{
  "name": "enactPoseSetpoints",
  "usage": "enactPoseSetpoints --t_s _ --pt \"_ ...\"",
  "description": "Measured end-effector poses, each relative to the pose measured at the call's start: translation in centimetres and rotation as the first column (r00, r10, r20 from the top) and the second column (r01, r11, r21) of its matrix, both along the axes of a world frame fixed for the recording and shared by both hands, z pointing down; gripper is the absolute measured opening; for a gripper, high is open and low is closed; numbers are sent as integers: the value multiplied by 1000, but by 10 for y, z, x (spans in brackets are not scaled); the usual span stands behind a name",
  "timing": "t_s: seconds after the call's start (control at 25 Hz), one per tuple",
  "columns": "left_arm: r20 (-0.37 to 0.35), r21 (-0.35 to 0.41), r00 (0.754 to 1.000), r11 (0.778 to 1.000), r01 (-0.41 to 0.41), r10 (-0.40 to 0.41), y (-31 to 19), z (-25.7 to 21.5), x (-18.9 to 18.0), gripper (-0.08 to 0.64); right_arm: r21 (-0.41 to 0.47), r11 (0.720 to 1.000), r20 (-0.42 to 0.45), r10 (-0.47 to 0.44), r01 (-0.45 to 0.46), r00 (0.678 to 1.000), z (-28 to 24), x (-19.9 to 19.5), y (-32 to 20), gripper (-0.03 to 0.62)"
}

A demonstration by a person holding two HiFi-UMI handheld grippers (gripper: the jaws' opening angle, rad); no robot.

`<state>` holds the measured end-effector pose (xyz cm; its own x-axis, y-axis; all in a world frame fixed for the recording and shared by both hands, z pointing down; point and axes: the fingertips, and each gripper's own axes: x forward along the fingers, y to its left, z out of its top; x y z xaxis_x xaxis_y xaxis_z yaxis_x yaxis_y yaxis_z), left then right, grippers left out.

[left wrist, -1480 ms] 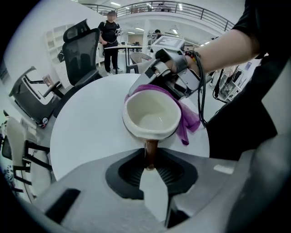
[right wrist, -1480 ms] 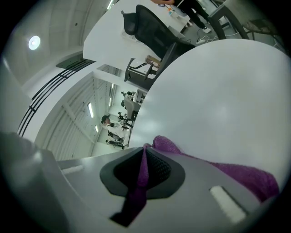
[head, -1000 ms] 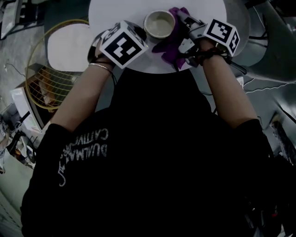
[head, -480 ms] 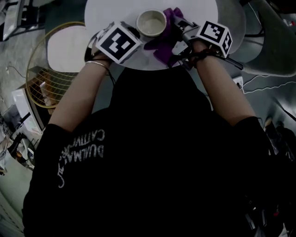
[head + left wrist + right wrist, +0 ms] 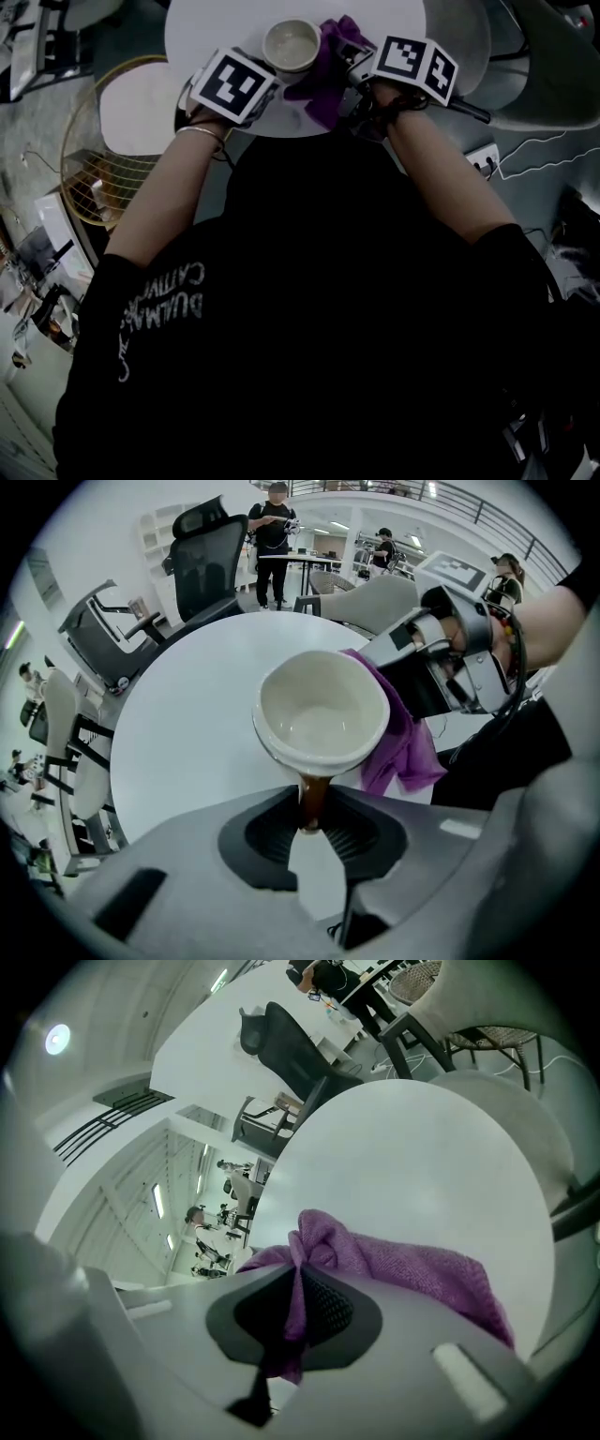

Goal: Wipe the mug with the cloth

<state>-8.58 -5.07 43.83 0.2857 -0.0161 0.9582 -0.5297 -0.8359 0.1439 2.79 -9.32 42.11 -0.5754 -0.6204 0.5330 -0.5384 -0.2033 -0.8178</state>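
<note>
Head view: left gripper (image 5: pixel 258 80) sits just behind the mug (image 5: pixel 292 44). The right gripper (image 5: pixel 349 58) is on the mug's other side, with the purple cloth (image 5: pixel 319 80) bunched between it and the mug wall. Both work over the near part of the round worktop (image 5: pixel 216 28). Risk: a hard sideways push from the right gripper shoves the mug into the left gripper or towards the near edge.

Left gripper view: the jaws are clamped on the brown handle (image 5: pixel 312 803) alone, with the mug (image 5: pixel 322 714) straight ahead of the left gripper (image 5: pixel 312 822), mouth facing the camera. I can't tell if its base touches the worktop. The cloth (image 5: pixel 403 747) lies against the mug's right flank. Risk: the handle is a thin, smooth grip point, so wiping pressure off-axis could swing the mug about it or let it slip out.

Right gripper view: the jaws are closed on a narrow fold of cloth (image 5: pixel 295 1307), with the rest spilling ahead and to the right. The mug is not in frame. Risks:
- The pinch is small, so friction on the mug could drag the fold free.
- The loose tail could snag on the rim.
</note>
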Motion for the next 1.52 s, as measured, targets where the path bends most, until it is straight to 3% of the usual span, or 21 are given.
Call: enactPoseSetpoints --t_s 0.2,0.4,0.52,0.72,0.92,1.08,1.52 --pt "6 37 1000 999 -14 14 -18 3 2 66 -16 1000 7 3 -3 1000 6 1 2 21" --pt "15 -1 1000 1000 23 -23 -42 4 22 67 -40 998 -1 -42 42 999 6 16 -19 21" --pt "31 -3 998 999 -49 49 -38 10 44 69 -48 998 -27 -34 32 999 13 33 -16 21" --pt "9 -35 988 987 -154 155 -30 8 42 81 -66 997 -55 26 -30 998 19 29 -14 20" --pt "14 -105 968 963 -249 252 -24 8 47 91 -69 989 -73 123 -128 990 20 32 -13 20" --pt "51 -104 948 945 -309 315 -31 8 46 103 -73 981 -69 177 -182 982 21 33 -11 20" --pt "-18 -165 965 952 -259 260 -29 9 44 109 -68 955 -84 284 -290 955 20 34 -6 20"
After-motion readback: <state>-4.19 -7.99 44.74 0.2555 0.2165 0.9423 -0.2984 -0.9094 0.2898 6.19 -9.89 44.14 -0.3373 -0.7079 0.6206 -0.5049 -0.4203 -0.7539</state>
